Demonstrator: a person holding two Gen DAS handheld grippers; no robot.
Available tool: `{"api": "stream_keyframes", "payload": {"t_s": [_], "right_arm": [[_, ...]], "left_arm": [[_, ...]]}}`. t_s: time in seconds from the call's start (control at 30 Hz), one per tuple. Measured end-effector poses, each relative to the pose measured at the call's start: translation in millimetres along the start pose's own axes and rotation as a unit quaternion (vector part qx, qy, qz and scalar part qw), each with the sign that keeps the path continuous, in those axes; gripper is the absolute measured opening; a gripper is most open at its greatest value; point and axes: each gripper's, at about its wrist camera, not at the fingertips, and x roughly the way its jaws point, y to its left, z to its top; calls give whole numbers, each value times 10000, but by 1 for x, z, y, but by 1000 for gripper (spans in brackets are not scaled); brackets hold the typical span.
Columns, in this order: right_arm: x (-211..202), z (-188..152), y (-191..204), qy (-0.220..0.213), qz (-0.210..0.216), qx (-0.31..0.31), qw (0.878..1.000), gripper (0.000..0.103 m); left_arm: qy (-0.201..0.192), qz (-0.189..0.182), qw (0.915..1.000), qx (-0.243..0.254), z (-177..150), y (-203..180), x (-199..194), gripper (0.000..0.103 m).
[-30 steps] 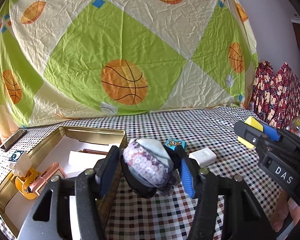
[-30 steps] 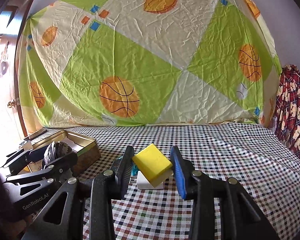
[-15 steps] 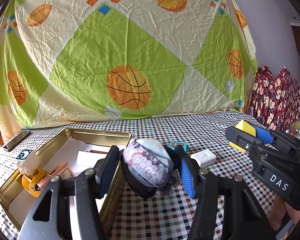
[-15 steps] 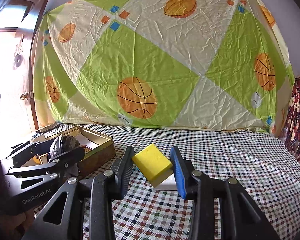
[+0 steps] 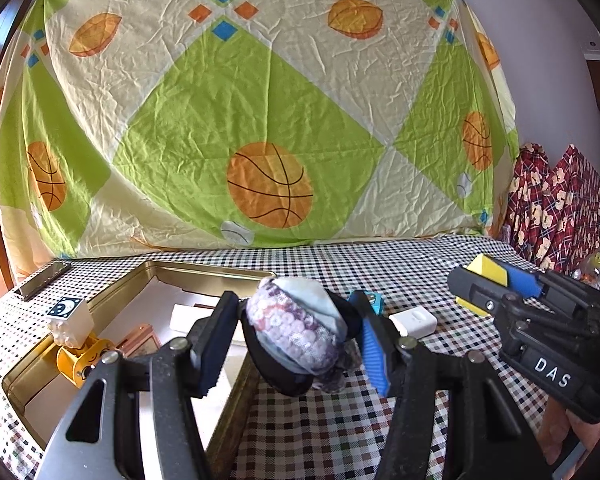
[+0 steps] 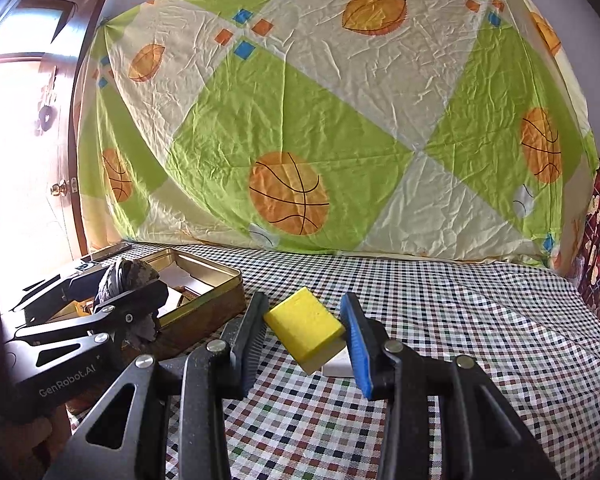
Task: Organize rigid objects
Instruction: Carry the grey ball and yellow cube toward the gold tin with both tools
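A shiny gold metal tin (image 5: 204, 274) is sitting on a matt checked cloth (image 6: 440, 300), and a wrinkled cotton-looking sheet (image 5: 260, 100) is hanging behind. The yellow block (image 6: 306, 322) is looking spongy and matt, the white box (image 5: 414, 320) smooth plastic. The bundle (image 5: 296, 330) is showing soft patterned fabric between ribbed pads (image 5: 374, 354).

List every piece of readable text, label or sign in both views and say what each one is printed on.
"DAS": white letters on the side of the right gripper.
"GenRobot.AI": pale letters on the body of the left gripper.
Black-and-white printed sign on top of the small white cube: a graphic, no words legible.
Blue tile with a cartoon picture: any text too small to read.
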Motion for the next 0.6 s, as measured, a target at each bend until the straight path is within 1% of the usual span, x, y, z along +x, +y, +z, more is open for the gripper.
{"api": "stream_keyframes", "payload": {"t_s": [0.23,0.4,0.47,0.53,0.6], "right_arm": [[0,0,6,41,172,-33,9998,40],[1,-2,4,134,262,146,9995,40],[1,-3,7,216,213,211,9993,40],[-1,-4,13,244,167,141,9995,40],[-2,-5,19,253,24,55,9997,40]], "left_arm": [[-46,-12,10000,-22,-1,3,-3,57],[-79,-1,10000,-59,0,4,-6,57],[-93,10,9999,-68,-1,5,-7,57],[-106,21,9999,-71,-1,4,-8,57],[-129,47,9999,-94,-1,6,-9,57]]}}
